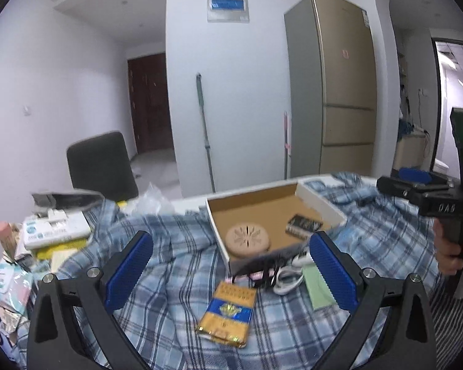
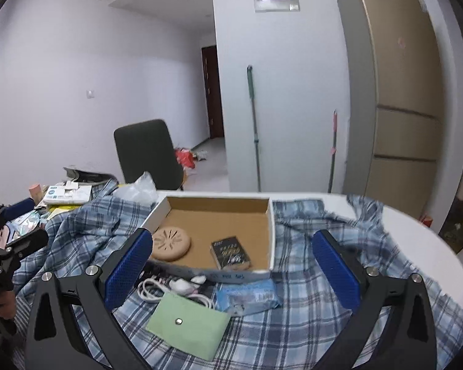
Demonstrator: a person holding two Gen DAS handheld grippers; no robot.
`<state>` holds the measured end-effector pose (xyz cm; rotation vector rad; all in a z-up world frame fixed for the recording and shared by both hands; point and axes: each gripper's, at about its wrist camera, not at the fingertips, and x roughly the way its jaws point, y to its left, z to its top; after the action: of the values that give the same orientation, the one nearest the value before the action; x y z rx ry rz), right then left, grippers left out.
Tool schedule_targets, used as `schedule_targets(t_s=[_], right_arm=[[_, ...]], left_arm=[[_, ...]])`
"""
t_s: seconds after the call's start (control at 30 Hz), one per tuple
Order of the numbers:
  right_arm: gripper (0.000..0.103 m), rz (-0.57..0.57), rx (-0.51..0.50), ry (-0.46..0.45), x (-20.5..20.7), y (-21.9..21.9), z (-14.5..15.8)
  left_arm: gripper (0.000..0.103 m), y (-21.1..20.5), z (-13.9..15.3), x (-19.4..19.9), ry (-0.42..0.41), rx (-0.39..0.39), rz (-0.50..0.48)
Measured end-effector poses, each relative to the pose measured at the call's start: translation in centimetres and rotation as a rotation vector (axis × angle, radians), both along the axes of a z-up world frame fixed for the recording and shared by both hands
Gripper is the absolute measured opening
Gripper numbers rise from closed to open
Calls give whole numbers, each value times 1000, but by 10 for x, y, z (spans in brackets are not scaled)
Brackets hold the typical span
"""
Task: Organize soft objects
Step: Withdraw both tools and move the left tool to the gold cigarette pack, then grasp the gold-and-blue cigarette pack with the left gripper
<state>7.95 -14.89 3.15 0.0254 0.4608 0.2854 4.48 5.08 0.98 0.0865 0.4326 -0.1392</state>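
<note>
Legible text is scarce.

- Right claw's body (image 1: 441,206), seen from the left wrist view: white characters reading roughly "DAS"; the first letter is uncertain.
- Cardboard box (image 2: 231,276), front wall, right wrist view: faint blue handwriting, too blurred to read.
- Gold-and-blue packet (image 1: 227,313) on the plaid cloth: rows of small print on the gold upper part and an emblem on the blue band; none readable.
- Dark small box (image 2: 230,252) inside the cardboard box: gold lettering, not legible.
- Refrigerator (image 1: 344,53): small red mark on the door and a label strip near the top, unreadable.
- White carton (image 1: 51,229) at left: blue logo and print, too blurred.
</note>
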Motion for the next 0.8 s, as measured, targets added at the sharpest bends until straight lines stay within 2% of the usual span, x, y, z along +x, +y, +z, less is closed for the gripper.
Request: schedule_targets(t_s=[0.1, 0.3, 0.37, 0.5, 0.63, 0.67, 0.73, 0.8], right_arm=[[103, 17, -12, 25, 3, 3, -10], [103, 41, -70, 102, 6, 15, -28], [103, 57, -72, 127, 6, 17, -33], [103, 78, -102, 137, 5, 24, -40], [103, 83, -118, 148, 7, 26, -43], [103, 84, -119, 154, 7, 26, -44], [103, 84, -120, 161, 8, 26, -45], [103, 83, -122, 162, 8, 26, -46]], left_arm=[[96, 3, -18, 11, 74, 32, 0], [92, 3, -56, 38, 260, 57, -36], [91, -2, -68, 48, 343, 109, -59], [86, -11, -81, 54, 389, 216, -93], [85, -18, -91, 60, 441, 271, -111], [84, -17, -93, 63, 452, 270, -109], [75, -12, -96, 72, 491, 237, -104], [73, -6, -96, 78, 521, 186, -110]])
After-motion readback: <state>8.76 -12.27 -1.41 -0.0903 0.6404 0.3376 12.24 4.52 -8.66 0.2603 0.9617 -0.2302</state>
